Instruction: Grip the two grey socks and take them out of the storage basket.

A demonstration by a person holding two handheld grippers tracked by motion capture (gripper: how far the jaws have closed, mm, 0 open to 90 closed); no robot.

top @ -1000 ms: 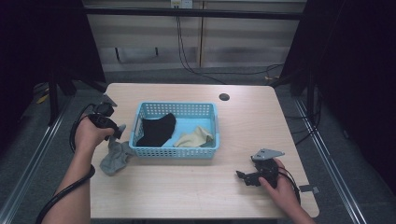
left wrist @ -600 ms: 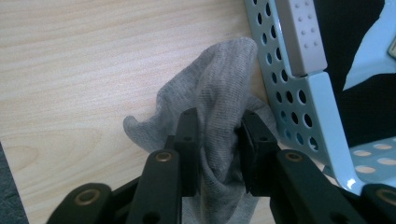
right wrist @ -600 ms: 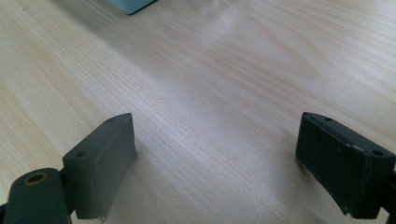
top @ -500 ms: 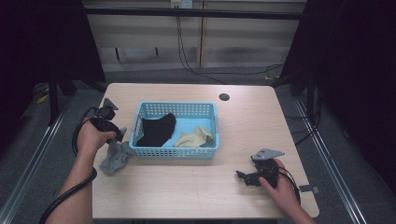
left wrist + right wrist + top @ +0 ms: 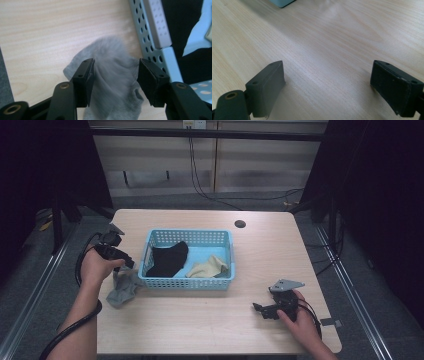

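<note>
Writing: no brand, label or lettering is readable on the basket, the socks or either gripper.
Table [image 5: 200, 330]: pale wood-grain top with rounded corners; a small dark round hole [image 5: 240, 224] sits toward 12 o'clock from the basket.
Room: dark on both sides; grey floor around the table; pale wall panels at 12 o'clock with black cables hanging down and trailing along the floor.
Basket [image 5: 187, 282]: light blue, perforated walls, mid-table. It holds a black sock [image 5: 167, 260] on its 9 o'clock half and a beige sock [image 5: 207, 268] toward 4 o'clock.
Grey sock [image 5: 122, 289]: crumpled on the table at about 8 o'clock from the basket, touching its outer wall near that corner.
My left gripper [image 5: 115, 75]: jaws have just been opening. The grey sock [image 5: 112, 75] lies between them, blurred, and the pads stand off it on both sides, so I have released my hold.
My right gripper [image 5: 327, 85]: jaws spread wide over bare wood, holding nothing; it sits at 4 o'clock from the basket, well apart from it.
</note>
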